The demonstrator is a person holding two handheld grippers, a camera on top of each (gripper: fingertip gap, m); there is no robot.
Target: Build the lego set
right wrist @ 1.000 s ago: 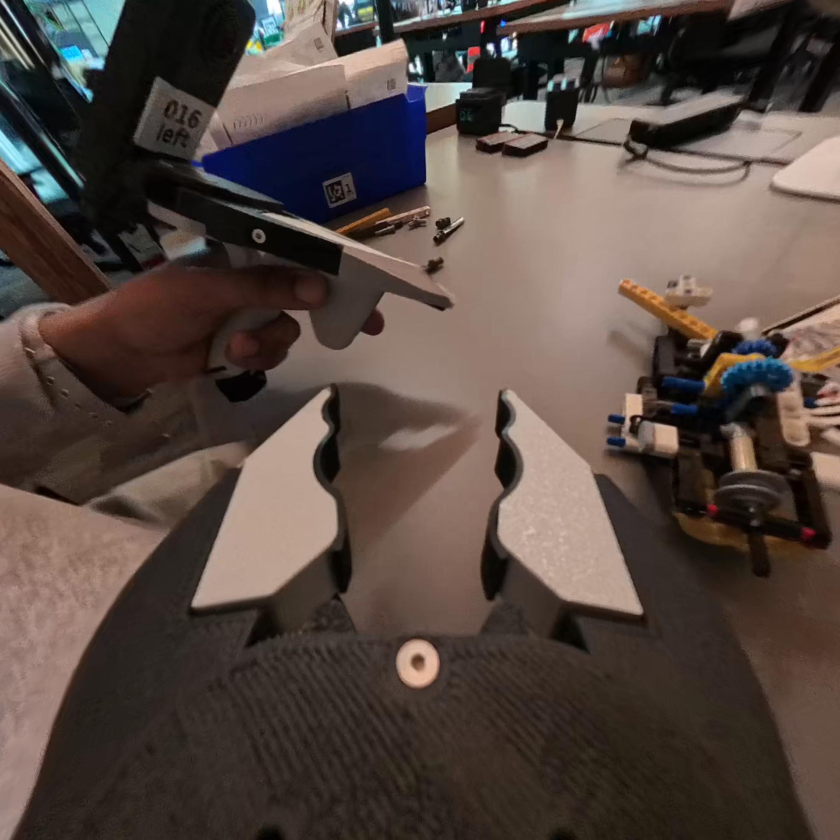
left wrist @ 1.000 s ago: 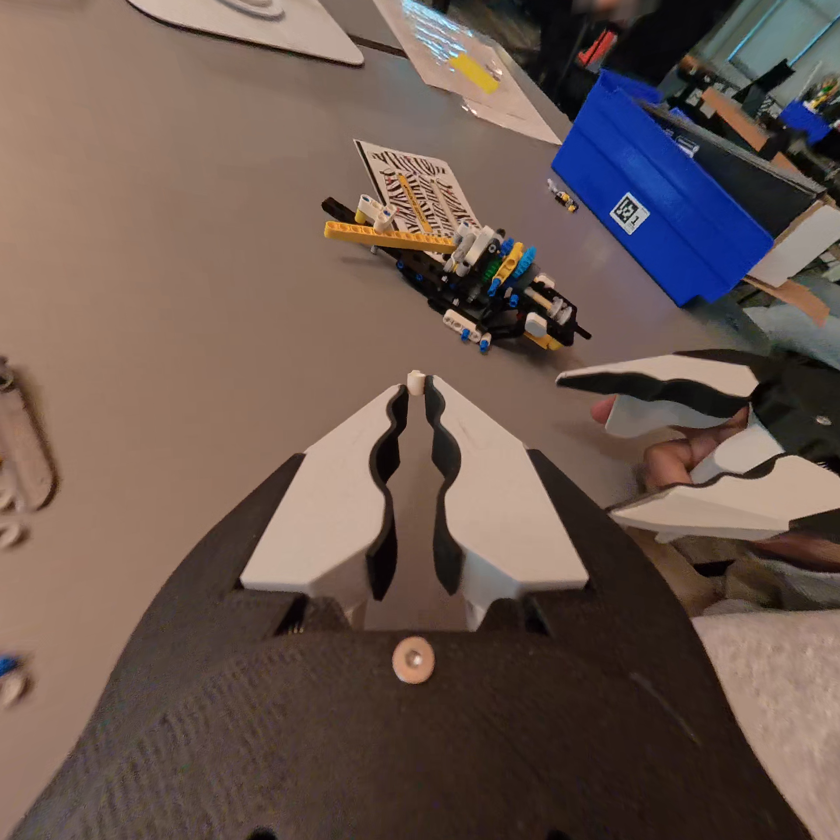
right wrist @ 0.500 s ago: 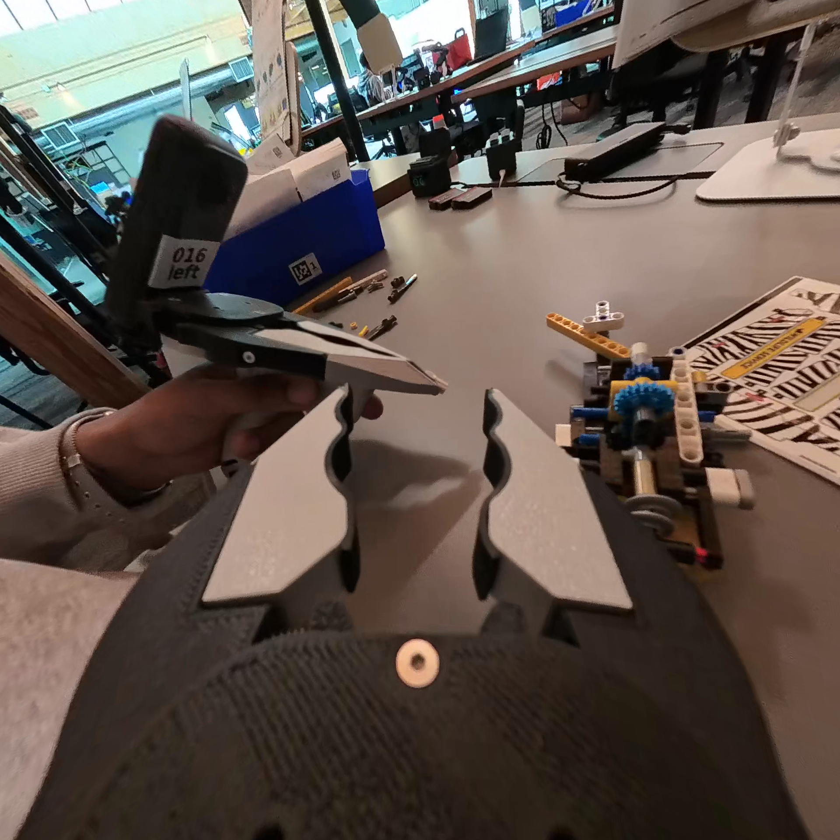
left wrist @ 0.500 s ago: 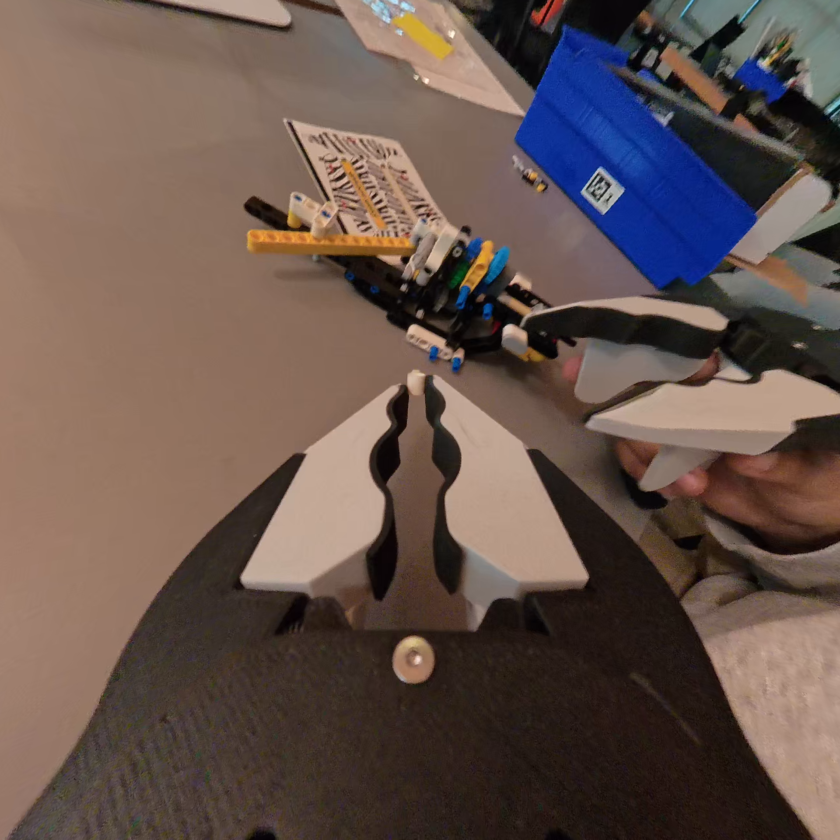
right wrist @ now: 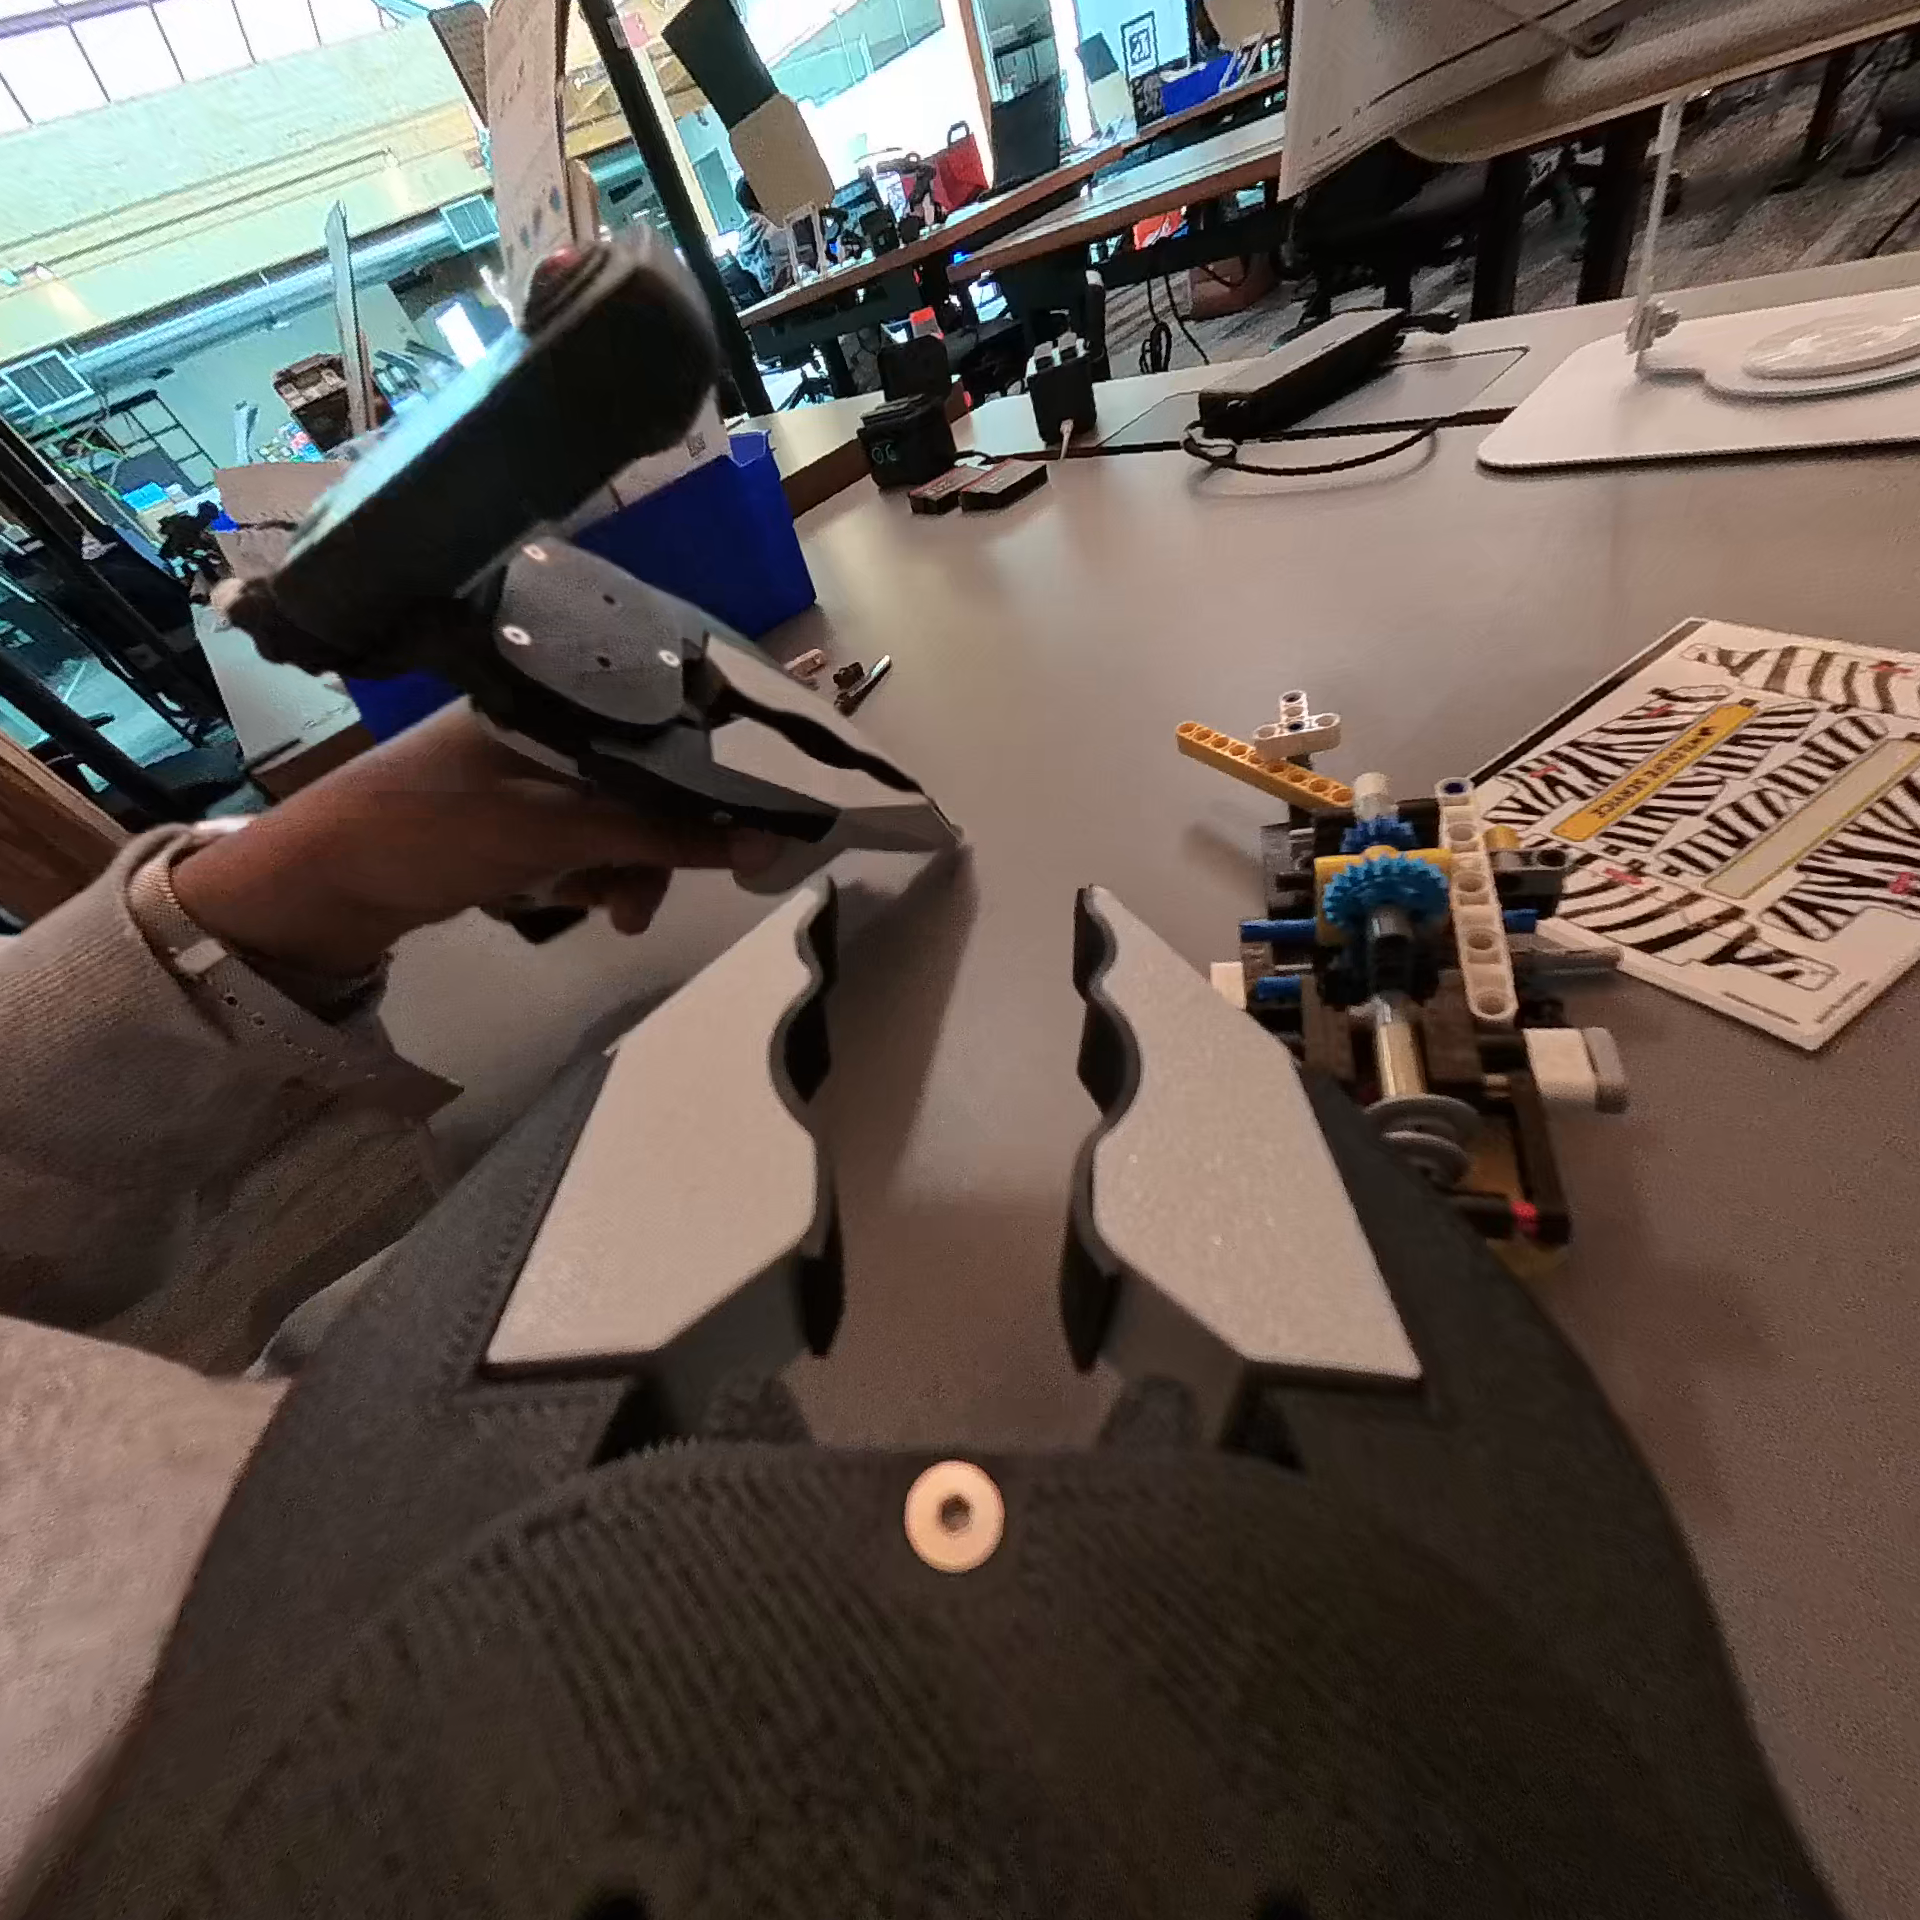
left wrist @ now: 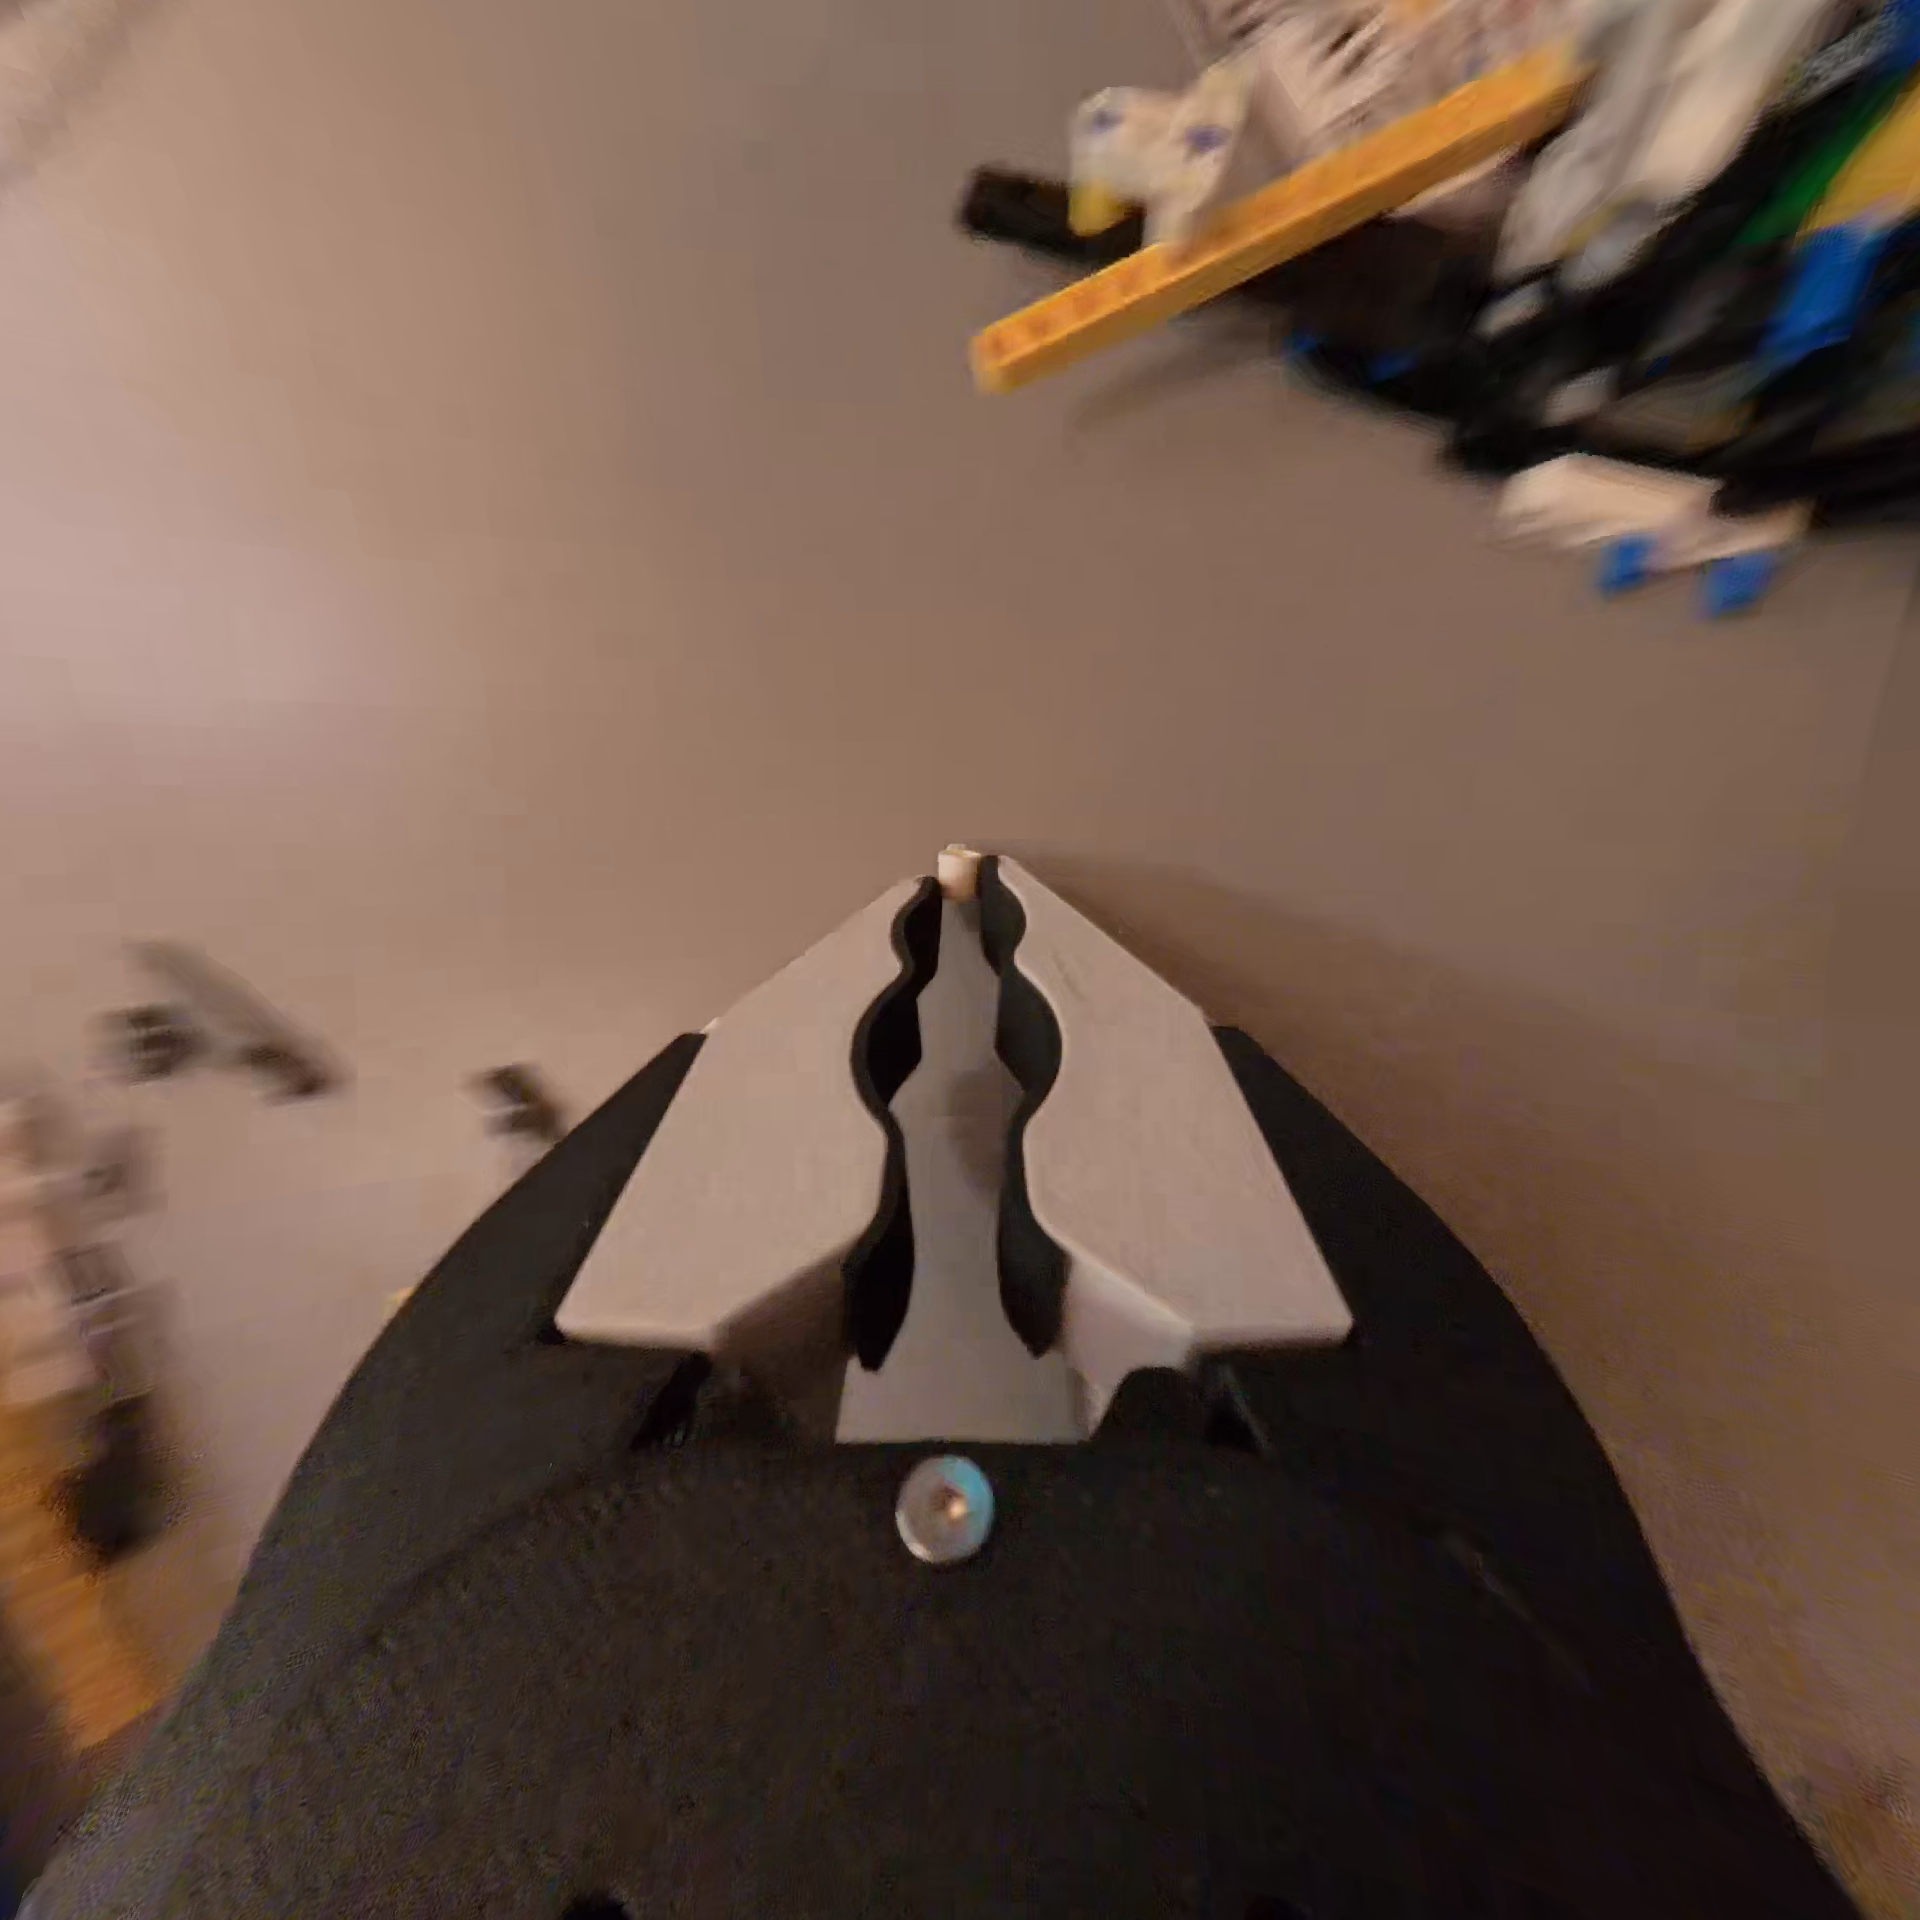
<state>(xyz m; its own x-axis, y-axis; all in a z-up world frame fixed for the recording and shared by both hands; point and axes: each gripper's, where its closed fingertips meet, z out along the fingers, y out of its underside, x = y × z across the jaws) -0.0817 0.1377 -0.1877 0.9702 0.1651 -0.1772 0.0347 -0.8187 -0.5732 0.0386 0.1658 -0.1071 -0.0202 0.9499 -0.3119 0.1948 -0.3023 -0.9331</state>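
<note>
Left wrist view shows a small cream peg (left wrist: 955,871) pinched at the very tips of the left gripper (left wrist: 957,883), jaws clamped on it, low over the bare grey counter (left wrist: 520,520); the half-built model (right wrist: 1403,966) lies ahead and to the right, blurred, its yellow beam (left wrist: 1268,223) pointing back toward the peg, well apart from it. In the right wrist view the right gripper (right wrist: 956,914) hangs empty, jaws apart, the model just beside its right finger (right wrist: 1226,1174); a striped sticker sheet (right wrist: 1714,831) lies past the model, a blue bin (right wrist: 707,540) sits at the far left edge. To seat the peg well, I judge, steady the model with the free jaws; line the peg square to its hole; press gently, since so small a grip may slip.
</note>
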